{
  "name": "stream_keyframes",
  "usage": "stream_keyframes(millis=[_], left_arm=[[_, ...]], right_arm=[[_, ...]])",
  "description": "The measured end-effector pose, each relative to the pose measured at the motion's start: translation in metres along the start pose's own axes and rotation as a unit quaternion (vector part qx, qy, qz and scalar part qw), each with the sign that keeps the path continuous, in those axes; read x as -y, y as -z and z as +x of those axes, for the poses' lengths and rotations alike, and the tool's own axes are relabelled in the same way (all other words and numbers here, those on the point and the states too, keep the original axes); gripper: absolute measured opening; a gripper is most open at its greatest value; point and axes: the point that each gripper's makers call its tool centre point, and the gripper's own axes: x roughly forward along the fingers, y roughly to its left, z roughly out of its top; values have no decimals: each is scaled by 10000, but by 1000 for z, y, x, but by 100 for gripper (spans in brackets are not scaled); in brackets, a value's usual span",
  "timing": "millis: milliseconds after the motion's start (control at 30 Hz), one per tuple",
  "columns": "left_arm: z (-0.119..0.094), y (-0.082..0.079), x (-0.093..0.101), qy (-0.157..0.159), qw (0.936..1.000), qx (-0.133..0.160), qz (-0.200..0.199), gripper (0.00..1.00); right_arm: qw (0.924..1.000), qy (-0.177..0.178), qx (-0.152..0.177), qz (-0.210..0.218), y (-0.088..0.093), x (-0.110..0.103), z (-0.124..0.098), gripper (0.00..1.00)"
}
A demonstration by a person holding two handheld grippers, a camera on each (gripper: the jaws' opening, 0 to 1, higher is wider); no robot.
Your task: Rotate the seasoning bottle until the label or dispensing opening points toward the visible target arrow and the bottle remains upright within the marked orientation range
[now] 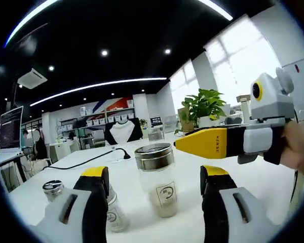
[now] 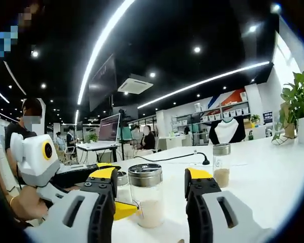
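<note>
A clear seasoning bottle [image 1: 159, 185] with a steel lid and pale powder inside stands upright on the white table [image 1: 273, 177]. Its small label faces the left gripper view. My left gripper [image 1: 153, 172] is open, with its yellow-tipped jaws standing apart on either side of the bottle. My right gripper [image 1: 192, 143] comes in from the right, held by a hand, its yellow finger just beside the lid. In the right gripper view the same bottle [image 2: 146, 195] stands between the wide jaws of my open right gripper [image 2: 149, 174]. The left gripper [image 2: 122, 209] reaches it from the left.
Two smaller bottles [image 1: 53, 188] [image 1: 114, 215] stand at the left, one half hidden by my jaw. Another bottle [image 2: 221, 164] stands further out, near a black cable [image 1: 91, 159]. A potted plant [image 1: 205, 106] stands at the table's far side. People sit at desks [image 2: 99, 146] behind.
</note>
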Motion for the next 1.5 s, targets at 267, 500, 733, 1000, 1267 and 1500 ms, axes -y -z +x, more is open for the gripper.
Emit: stream_keyframes(millis=[267, 500, 733, 1000, 1267, 1500], left_arm=[[-15, -2, -1, 424, 9990, -129, 108, 91], [-26, 2, -6, 429, 9968, -356, 579, 97], [-35, 0, 7, 943, 9948, -355, 129, 97], [-43, 4, -6, 899, 9942, -512, 296, 98], [-47, 15, -16, 933, 9939, -584, 3, 98], [-55, 3, -30, 722, 9969, -325, 9, 97]], right_arm=[[9992, 101, -304, -236, 3, 3, -16, 60], [9981, 78, -571, -204, 15, 6, -22, 63], [9972, 280, -643, -265, 18, 25, -26, 66], [9963, 508, -640, -249, 13, 52, -24, 66], [9912, 744, -855, -679, 8, 77, -11, 66], [9900, 865, -778, -797, -7, 100, 1, 65]])
